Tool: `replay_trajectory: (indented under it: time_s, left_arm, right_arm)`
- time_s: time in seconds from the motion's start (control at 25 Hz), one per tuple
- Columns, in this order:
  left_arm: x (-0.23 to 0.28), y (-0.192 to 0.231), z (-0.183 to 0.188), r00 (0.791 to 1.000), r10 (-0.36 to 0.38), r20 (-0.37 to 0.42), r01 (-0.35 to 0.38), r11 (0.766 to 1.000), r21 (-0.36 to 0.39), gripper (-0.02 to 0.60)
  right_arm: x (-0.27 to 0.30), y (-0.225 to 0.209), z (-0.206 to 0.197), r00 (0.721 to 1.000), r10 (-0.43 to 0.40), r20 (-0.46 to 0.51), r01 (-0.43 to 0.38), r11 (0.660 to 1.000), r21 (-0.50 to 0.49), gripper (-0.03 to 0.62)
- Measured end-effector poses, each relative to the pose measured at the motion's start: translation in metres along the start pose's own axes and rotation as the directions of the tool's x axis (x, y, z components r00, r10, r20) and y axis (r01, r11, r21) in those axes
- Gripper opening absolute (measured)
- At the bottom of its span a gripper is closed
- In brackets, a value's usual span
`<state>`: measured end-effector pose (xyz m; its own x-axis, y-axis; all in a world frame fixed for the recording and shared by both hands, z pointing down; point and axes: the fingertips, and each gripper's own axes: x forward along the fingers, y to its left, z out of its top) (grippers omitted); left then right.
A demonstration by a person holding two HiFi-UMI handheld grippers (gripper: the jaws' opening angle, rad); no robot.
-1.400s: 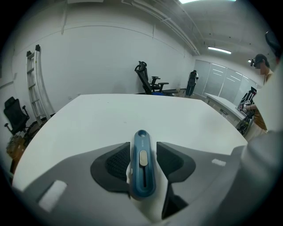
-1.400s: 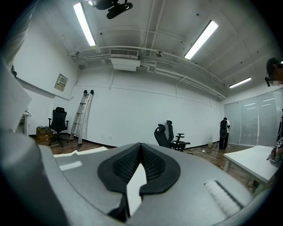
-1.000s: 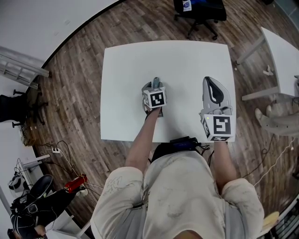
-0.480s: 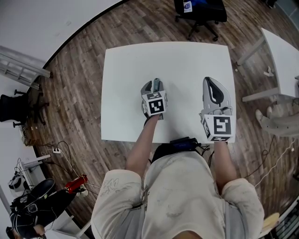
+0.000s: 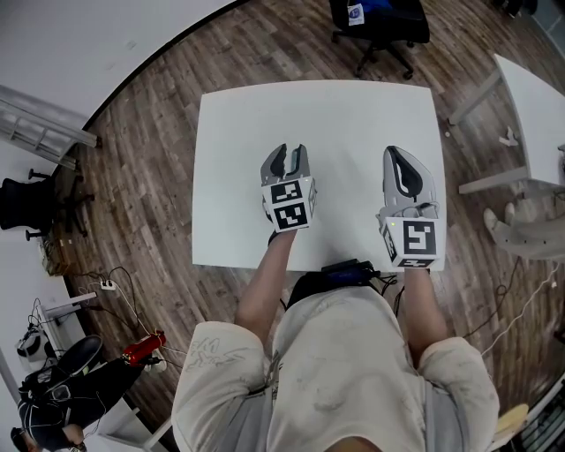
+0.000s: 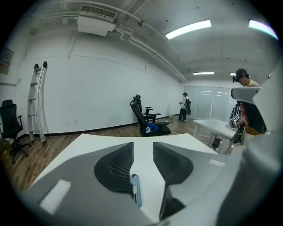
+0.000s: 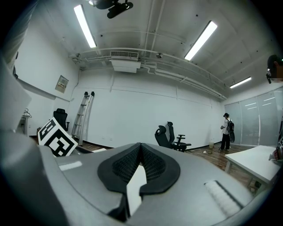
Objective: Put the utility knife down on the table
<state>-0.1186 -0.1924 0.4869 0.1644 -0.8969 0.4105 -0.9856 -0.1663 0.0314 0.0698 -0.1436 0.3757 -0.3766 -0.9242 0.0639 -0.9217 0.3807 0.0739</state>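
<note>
**Utility knife lying on the table under the parted left jaws**

A brown wood-plank floor [image 5: 150, 150] is spreading out around a white rectangular table [image 5: 353, 115]. A person in a pale T-shirt [image 5: 335, 371] is standing at the table's near edge, reaching both forearms over it. A black wheeled office chair [image 5: 380, 22] is sitting beyond the far edge. The left gripper [image 5: 288, 159], grey with black ribbed pads, is hovering above the middle of the tabletop. Its jaws are standing apart and have just been closing, with nothing between the pads. The right gripper [image 5: 399, 157] is pointing out over the table's right side, its jaws pressing together tip to tip and holding nothing. The slim blue-grey utility knife [image 6: 136, 190] is lying flat on the white tabletop. In the left gripper view it is showing below the gap between the jaws, closer to the left pad, and neither pad is touching it.
</note>
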Motion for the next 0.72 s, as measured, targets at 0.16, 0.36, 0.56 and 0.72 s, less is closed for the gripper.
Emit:
replay_trajectory:
  time_s: [0.16,0.36,0.56,0.72]
  left_arm:
    - [-0.014,-0.007,0.025,0.997,-0.022,0.073,0.021,1.000,0.005,0.146]
    - [-0.032,-0.016,0.050,0.988,-0.052,0.148,0.051,0.999,0.011,0.129]
    - [-0.046,-0.021,0.057,0.981,-0.069,0.184,0.066,0.998,0.022,0.121]
    - [-0.057,-0.028,0.066,0.969,-0.085,0.234,0.072,0.995,0.063,0.112]
  right_arm:
    - [0.002,0.000,0.001,1.000,0.001,0.006,-0.001,1.000,0.000,0.006]
    - [0.004,0.000,0.001,1.000,-0.002,0.009,0.002,1.000,0.001,0.006]
    - [0.008,-0.001,0.000,1.000,-0.003,0.018,0.003,1.000,-0.003,0.006]
    - [0.011,-0.001,-0.001,1.000,-0.002,0.021,0.002,1.000,-0.006,0.006]
